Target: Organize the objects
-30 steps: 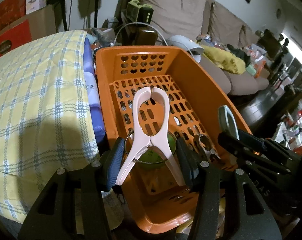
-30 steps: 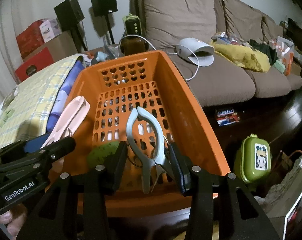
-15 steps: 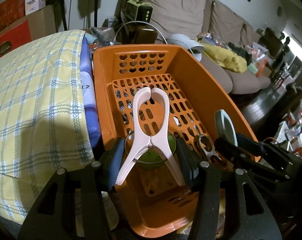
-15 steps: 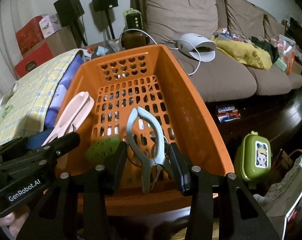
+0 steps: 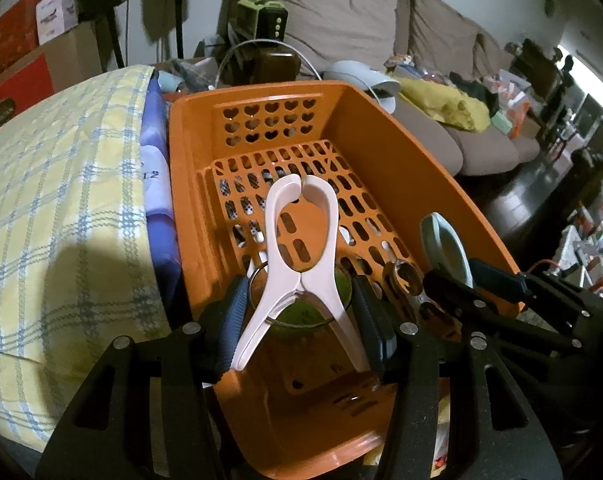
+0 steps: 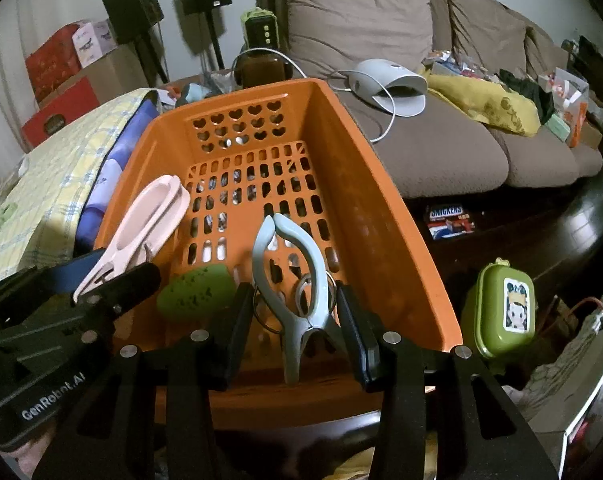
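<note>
Pink clothespin (image 5: pixel 301 256) in left claw (image 5: pixel 297 316), grey-blue clothespin (image 6: pixel 297 280) in right claw (image 6: pixel 293 324), each pinched by its handles above orange basket (image 5: pixel 401 168); lower well inside walls before releasing.

At far centre we see a brown sofa (image 6: pixel 421 148) with a white device (image 6: pixel 389 82) and a yellow cloth (image 6: pixel 489 106) lying on its seat. At far left two black speakers (image 6: pixel 131 6) stand on poles behind red boxes (image 6: pixel 51 60). A yellow checked blanket (image 5: pixel 57 208) lies to our left. Near right sits a green lidded box (image 6: pixel 501 312), with a Snickers pack (image 6: pixel 449 222) beyond it.
</note>
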A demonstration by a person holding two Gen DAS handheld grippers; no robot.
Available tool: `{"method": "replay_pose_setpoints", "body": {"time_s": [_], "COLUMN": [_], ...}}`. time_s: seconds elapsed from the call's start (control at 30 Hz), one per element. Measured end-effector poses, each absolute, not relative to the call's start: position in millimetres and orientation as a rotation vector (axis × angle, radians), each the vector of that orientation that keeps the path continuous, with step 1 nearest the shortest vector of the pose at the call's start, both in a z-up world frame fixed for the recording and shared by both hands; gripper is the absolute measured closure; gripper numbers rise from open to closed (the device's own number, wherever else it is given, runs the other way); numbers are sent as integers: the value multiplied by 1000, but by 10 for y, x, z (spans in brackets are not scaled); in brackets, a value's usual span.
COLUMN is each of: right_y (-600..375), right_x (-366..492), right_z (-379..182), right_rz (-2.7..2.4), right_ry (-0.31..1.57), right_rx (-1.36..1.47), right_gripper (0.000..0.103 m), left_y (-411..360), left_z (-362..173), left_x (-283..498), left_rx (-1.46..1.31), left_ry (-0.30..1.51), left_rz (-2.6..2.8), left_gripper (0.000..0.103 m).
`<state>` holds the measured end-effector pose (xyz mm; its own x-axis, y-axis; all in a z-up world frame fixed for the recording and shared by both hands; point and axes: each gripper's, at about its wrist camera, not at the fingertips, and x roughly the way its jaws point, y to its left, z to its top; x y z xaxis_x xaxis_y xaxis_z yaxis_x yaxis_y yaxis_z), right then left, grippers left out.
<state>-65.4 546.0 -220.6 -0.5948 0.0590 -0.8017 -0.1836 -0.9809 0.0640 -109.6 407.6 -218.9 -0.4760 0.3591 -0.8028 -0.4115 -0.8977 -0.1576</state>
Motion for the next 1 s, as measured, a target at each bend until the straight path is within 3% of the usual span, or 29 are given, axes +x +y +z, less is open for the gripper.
{"method": "replay_pose_setpoints", "body": {"time_s": [0.67, 1.0], "right_y": [5480, 5475], "right_x": [-665, -684], "right_z": [-2238, -2245], "right_rz": [2644, 2642], "right_ry": [176, 188], "right_rx": [-1351, -1360], "right_gripper": [60, 60], "left_y": [4121, 4012], "left_z": [-2293, -2300], "left_x": [-1085, -1148], "left_rx": [-1306, -1357], "left_ry": [118, -67], "left_rz": [2341, 2257], "left_gripper": [54, 54]}}
